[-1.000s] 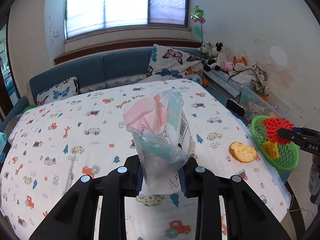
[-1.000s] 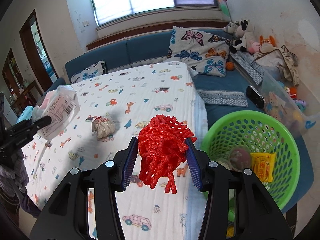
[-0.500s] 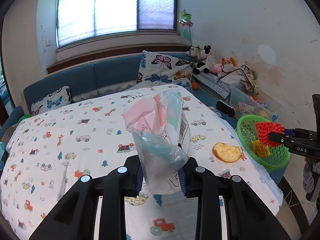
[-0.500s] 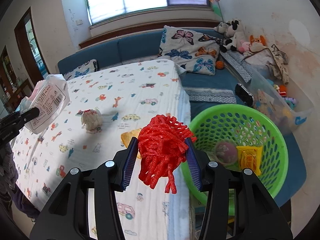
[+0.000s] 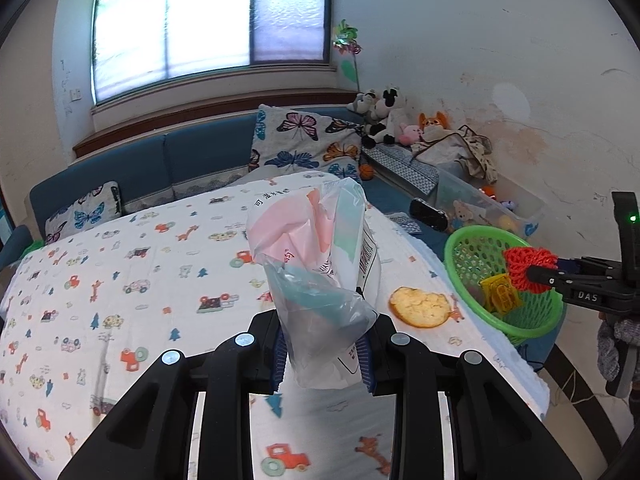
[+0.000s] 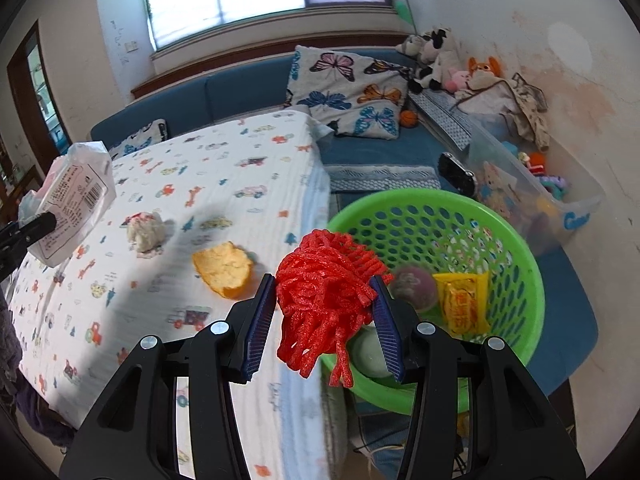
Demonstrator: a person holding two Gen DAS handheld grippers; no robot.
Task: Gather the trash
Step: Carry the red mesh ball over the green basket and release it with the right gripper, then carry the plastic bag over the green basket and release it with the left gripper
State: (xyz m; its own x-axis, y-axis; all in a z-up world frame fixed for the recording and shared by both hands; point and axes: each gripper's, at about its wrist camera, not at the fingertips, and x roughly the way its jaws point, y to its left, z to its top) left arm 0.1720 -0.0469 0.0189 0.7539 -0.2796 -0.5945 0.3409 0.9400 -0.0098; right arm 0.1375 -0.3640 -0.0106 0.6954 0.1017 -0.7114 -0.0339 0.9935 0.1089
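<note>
My left gripper (image 5: 322, 354) is shut on a crumpled clear plastic bag (image 5: 316, 264) with pink and teal print, held above the table; the bag also shows in the right wrist view (image 6: 70, 196). My right gripper (image 6: 326, 320) is shut on a red foam net (image 6: 324, 300), held at the near rim of the green basket (image 6: 520, 240); the net (image 5: 528, 266) and basket (image 5: 460, 240) also show in the left wrist view. An orange peel (image 6: 224, 268) and a crumpled paper wad (image 6: 146, 232) lie on the patterned tablecloth (image 6: 240, 168).
The basket holds a yellow wrapper (image 6: 464, 304) and a round purple item (image 6: 412, 284). Behind the table is a blue sofa (image 5: 168, 168) with butterfly cushions (image 5: 304, 140), soft toys (image 5: 384, 116) and a clear toy bin (image 6: 552, 200).
My right gripper has carried the red net rightward from over the table to the basket rim. My left gripper still holds the bag and has shifted toward the basket side.
</note>
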